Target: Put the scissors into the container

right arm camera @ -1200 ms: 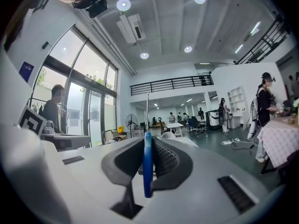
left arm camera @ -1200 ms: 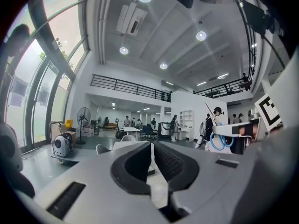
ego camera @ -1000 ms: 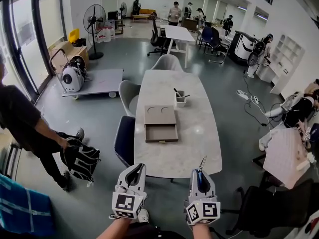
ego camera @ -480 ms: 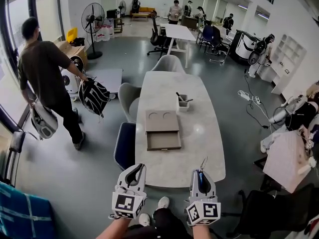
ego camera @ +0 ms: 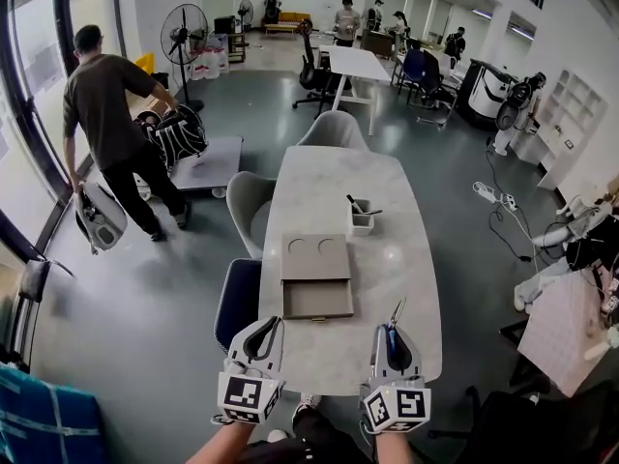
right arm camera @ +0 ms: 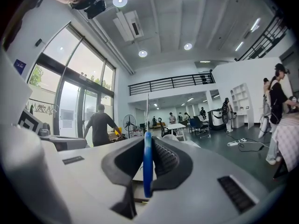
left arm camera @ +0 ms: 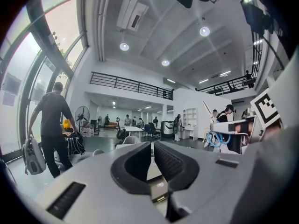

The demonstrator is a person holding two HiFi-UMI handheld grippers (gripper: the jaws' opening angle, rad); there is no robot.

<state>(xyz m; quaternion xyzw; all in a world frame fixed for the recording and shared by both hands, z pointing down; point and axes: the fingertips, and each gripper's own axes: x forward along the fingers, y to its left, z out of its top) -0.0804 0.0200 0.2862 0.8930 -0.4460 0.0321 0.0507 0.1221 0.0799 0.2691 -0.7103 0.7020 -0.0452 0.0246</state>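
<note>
The right tool is clenched on the scissors. It pinches the blue handle edge-on between its jaws, and the pale blade juts out ahead and slightly up. That is a thin purchase: a nudge on the blade could probably swing the scissors about the pinch, or work them loose short of the container.

The container is small and stands well apart from both tools, out on the far half of the desk. It already carries two slender items that lean over its rim. A long blade coming in level may catch the rim, knock those items, or push or tip the tub instead of dropping inside. The open wooden drawer box lies between the tools and the container, so a low reach could clip it.

The left tool is closed on nothing, jaws together, and hangs beside the right one over the near end of the desk.

The handle is mostly buried in the jaws, so I cannot tell whether the blades are shut or parted. The slender items are too small to identify. Both tools cover part of the desk's near rim. A person carrying bags walks by the windows, well clear of the desk.
</note>
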